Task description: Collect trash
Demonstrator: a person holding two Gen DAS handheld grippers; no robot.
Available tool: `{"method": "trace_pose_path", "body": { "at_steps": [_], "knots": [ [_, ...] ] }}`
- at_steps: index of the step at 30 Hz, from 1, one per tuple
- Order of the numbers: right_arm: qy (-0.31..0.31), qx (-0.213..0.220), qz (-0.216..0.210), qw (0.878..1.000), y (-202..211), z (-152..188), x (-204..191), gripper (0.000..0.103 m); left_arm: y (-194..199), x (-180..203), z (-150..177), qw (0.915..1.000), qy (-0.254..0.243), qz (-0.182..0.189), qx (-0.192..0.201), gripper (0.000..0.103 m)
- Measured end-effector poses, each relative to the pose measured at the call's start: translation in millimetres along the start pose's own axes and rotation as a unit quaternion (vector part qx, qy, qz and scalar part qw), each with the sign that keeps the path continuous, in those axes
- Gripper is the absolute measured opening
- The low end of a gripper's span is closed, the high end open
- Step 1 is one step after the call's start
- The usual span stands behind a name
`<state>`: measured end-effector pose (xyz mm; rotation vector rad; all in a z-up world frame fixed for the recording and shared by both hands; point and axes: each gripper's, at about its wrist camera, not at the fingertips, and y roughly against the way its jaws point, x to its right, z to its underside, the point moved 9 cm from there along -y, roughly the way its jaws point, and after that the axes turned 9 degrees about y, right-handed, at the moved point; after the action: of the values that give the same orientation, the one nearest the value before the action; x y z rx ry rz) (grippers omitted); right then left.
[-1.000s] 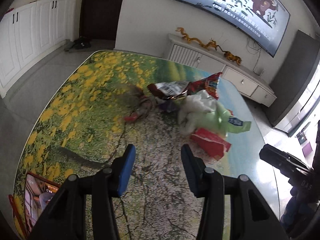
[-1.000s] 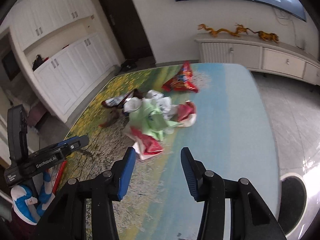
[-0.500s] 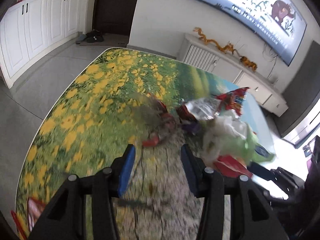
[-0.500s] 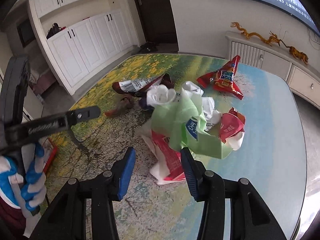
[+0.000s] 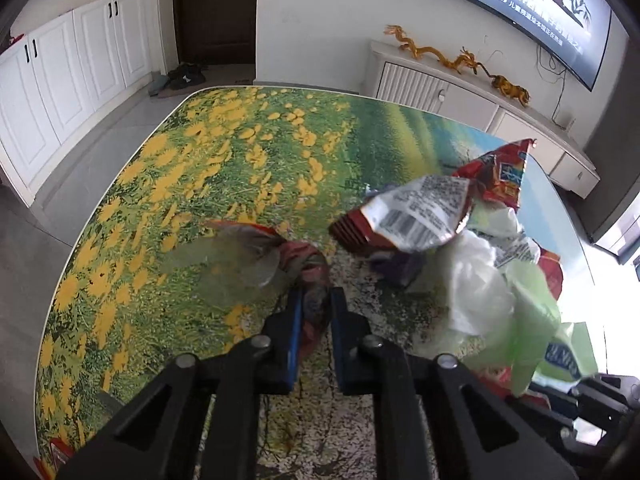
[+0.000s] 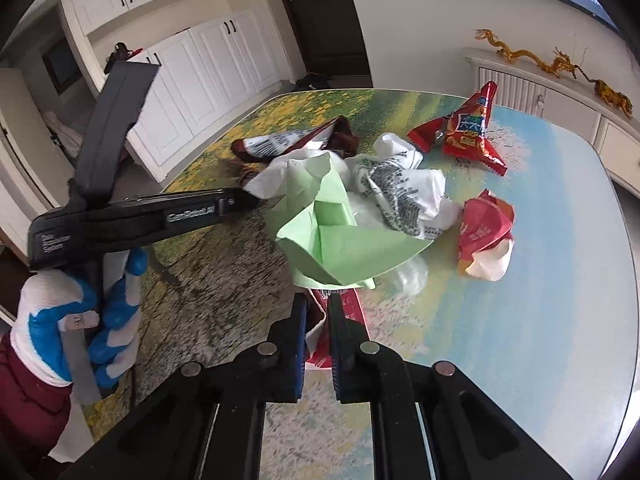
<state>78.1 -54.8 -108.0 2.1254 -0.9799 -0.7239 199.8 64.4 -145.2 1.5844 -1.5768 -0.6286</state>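
We are at the grasping step of collecting the trash, with 2 pieces being taken at once from the pile on the flower-print table (image 5: pixel 240 152). On our left, the left gripper (image 5: pixel 313 308) is closing its jaws on a crumpled reddish wrapper with a clear plastic tail (image 5: pixel 280 260); the twisted end of that wrapper sits squeezed between the 2 blue pads, while its clear part fans out ahead and to the left of the fingertips. Just ahead and to the right of this gripper lies a brown packet with a barcode (image 5: pixel 412 216), and further right the heap of white and green bags (image 5: pixel 492 292). On our right, the right gripper (image 6: pixel 316 312) is clenched on the near edge of a red and white wrapper (image 6: pixel 340 316), which runs between the pads and under the pale green bag (image 6: pixel 340 240) directly ahead of the fingertips. A crumpled red paper ball (image 6: pixel 486 232) lies ahead and to the right, and a red triangular snack packet (image 6: pixel 464 128) lies well beyond it. Next, we judge, both hands should lift slowly and carry the pieces to a bin, which no view shows. The right pull needs care, since the green bag resting on the wrapper may drag along or slip off.
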Motion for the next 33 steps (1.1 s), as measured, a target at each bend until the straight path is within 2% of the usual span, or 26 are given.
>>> {"method": "trace_pose_path", "body": {
  "at_steps": [7, 15, 21, 25, 27, 30, 32, 33],
  "knots": [
    [-0.020, 0.023, -0.037, 0.999, 28, 13, -14, 0.008, 34, 10, 11, 0.9991, -0.023, 0.006, 0.034, 0.009],
    [-0.071, 0.051, -0.035, 0.996, 67, 31, 4, 0.008, 82, 42, 23, 0.9923, -0.081, -0.002, 0.094, 0.009],
    [-0.093, 0.056, -0.033, 0.994, 77, 42, 13, 0.008, 92, 54, 31, 0.9909, -0.094, 0.005, 0.096, 0.009],
    [-0.102, 0.036, -0.028, 0.994, 68, 50, 21, 0.008, 91, 59, 37, 0.9918, -0.098, 0.018, 0.080, 0.009],
    [-0.117, 0.026, -0.036, 0.992, 63, 57, 26, 0.008, 89, 64, 42, 0.9924, -0.096, 0.038, 0.067, 0.010],
    [-0.119, 0.018, -0.039, 0.992, 59, 61, 26, 0.008, 94, 78, 50, 0.9887, -0.097, 0.107, 0.041, 0.012],
    [-0.118, 0.017, -0.041, 0.992, 57, 62, 26, 0.008, 98, 95, 59, 0.9813, -0.110, 0.157, 0.015, 0.018],
    [-0.118, 0.016, -0.041, 0.992, 57, 62, 26, 0.008, 99, 103, 63, 0.9779, -0.116, 0.174, 0.007, 0.031]
  ]
}}
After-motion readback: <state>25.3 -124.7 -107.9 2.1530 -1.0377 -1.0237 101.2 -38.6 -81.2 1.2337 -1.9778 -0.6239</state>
